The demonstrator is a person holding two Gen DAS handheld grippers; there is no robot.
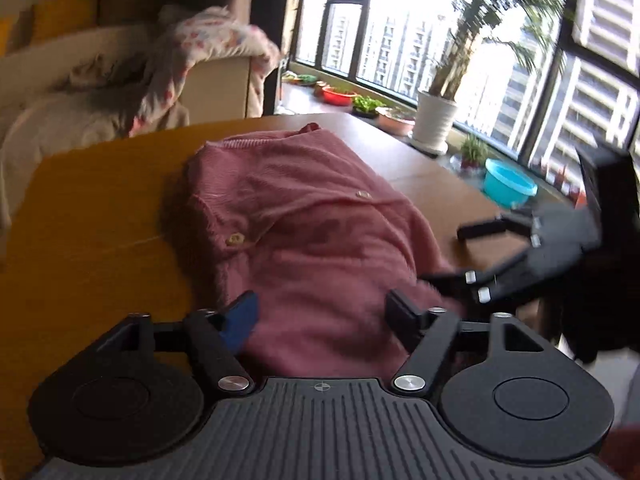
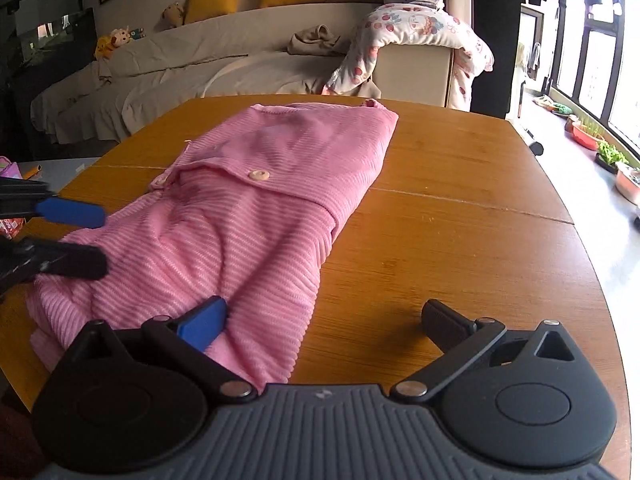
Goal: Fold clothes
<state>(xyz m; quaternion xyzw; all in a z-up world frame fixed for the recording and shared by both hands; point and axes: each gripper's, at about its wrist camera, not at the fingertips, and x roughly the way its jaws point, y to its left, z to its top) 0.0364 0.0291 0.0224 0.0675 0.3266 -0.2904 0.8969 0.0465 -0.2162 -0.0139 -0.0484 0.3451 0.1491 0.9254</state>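
Two spread grippers at a soft pink cardigan (image 2: 248,216)
Left gripper (image 1: 320,312) and right gripper (image 2: 324,324) hold nothing — the limp knit is best pinched at its near hem.

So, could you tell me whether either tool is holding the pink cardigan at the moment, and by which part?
Nothing is held. Both the left tool and right tool are open over the near end of the cardigan.

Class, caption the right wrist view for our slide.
Open right gripper at the near end of a folded pink knit cardigan on a wooden table.
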